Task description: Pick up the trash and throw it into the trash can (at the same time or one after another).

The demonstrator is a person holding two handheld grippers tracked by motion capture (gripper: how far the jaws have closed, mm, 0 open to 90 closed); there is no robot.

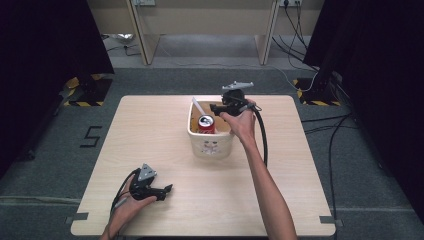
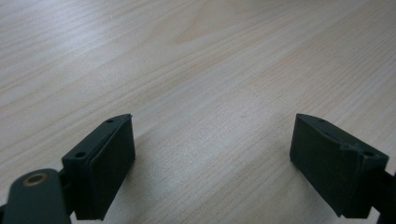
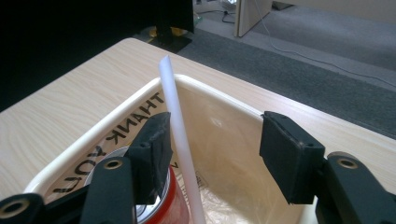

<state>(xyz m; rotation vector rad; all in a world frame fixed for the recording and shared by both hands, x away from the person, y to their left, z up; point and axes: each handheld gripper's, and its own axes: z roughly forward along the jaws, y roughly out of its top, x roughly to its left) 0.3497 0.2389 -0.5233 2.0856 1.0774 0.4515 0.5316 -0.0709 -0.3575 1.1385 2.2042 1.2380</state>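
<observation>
Jaws stood wide on your right gripper around the straw in the bin, left gripper wide over bare tabletop.

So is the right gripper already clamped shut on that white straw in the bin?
No, the right gripper has its jaws wide apart, with the white straw standing between them beside one jaw, above the bin.
</observation>
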